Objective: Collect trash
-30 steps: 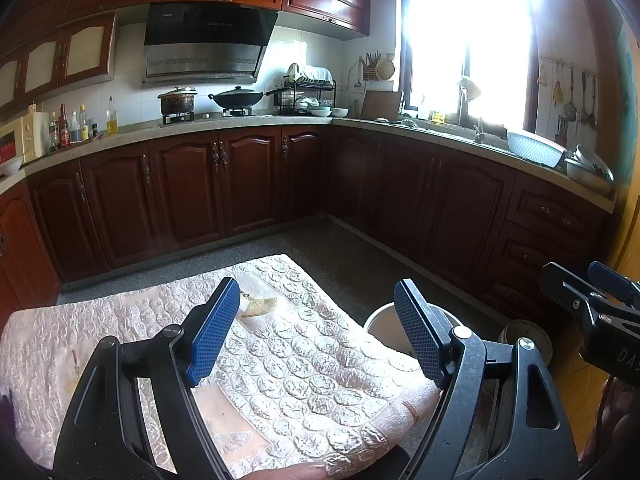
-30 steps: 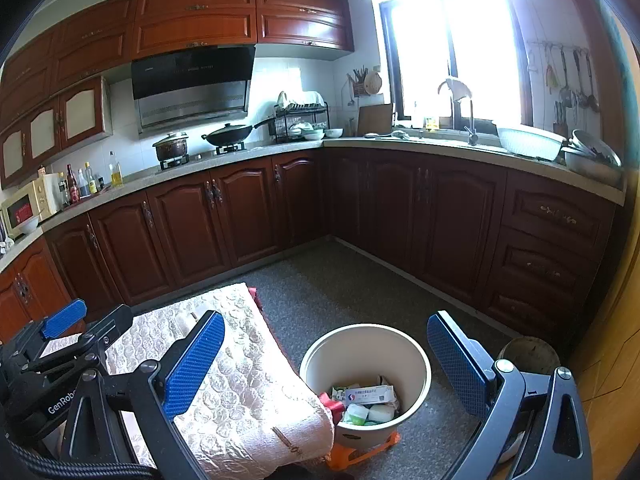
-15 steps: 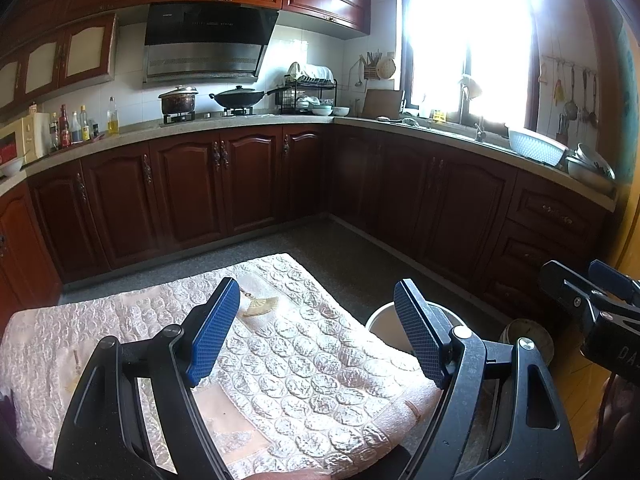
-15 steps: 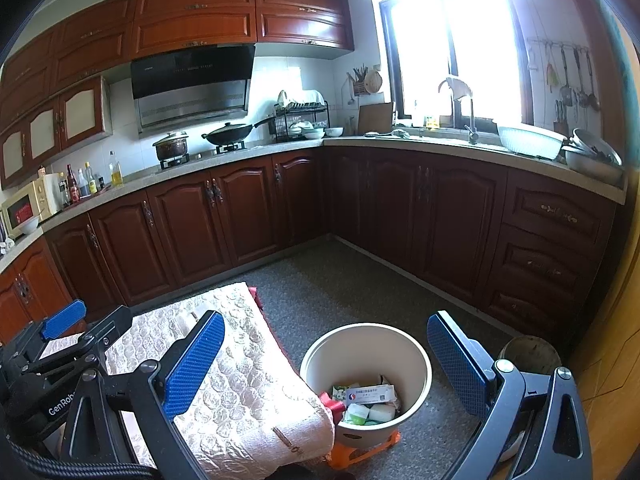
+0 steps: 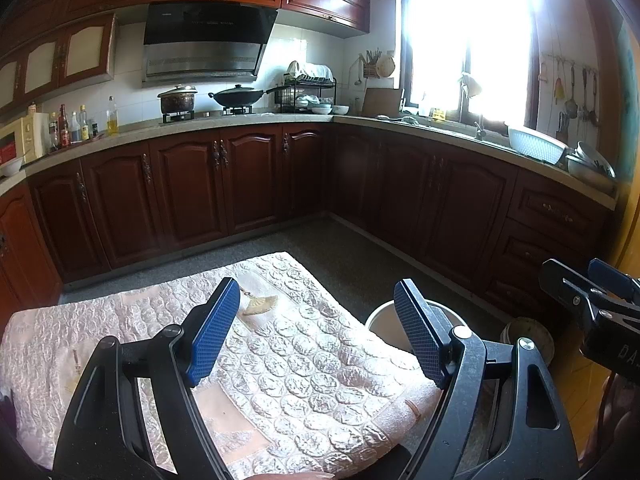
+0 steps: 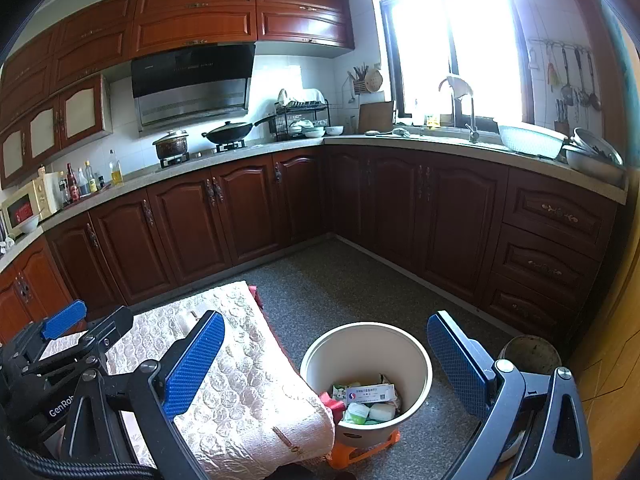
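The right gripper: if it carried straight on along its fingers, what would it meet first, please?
Most likely the white trash bin on the floor: it sits between the open fingers of the right gripper, already holding packets. Depth is unclear, so it might instead pass over the rim and reach the grey floor beyond.

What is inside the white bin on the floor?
The white bin holds a printed white packet, green and white wrappers and something red. Its near wall hides whatever lies lower down.
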Motion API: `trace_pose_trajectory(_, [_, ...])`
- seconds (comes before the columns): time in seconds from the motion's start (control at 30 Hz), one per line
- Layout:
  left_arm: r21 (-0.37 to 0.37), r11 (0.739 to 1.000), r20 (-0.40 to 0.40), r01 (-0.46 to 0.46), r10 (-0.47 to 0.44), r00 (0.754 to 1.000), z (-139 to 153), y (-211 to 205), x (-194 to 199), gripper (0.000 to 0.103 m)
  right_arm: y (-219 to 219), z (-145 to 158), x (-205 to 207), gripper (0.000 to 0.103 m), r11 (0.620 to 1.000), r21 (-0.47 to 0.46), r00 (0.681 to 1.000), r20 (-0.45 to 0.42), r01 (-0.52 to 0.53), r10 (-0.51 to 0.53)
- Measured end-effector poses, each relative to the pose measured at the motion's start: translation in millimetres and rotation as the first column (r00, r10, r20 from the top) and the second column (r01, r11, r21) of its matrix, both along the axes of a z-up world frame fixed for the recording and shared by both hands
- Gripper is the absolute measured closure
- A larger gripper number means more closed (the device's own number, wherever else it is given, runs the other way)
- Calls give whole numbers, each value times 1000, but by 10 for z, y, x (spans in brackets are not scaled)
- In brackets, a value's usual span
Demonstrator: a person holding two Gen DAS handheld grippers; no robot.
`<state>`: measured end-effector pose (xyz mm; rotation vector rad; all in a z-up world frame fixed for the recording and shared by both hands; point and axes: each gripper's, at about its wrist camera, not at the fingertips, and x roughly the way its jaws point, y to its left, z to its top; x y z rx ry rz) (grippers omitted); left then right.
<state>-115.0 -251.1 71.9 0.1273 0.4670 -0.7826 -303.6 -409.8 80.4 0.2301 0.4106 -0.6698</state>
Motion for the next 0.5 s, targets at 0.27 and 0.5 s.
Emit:
trace_pose_trajectory(0.27, [2, 1000, -7, 3, -3, 1000, -15, 5, 22, 24, -27, -38, 24, 2, 1000, 4, 1000, -8, -2, 2])
trace_pose_trajectory(0.5, [10, 1000, -17, 12, -12, 1000, -48, -27, 53, 24, -51, -73, 31, 2, 1000, 8, 1000, -12, 0, 0])
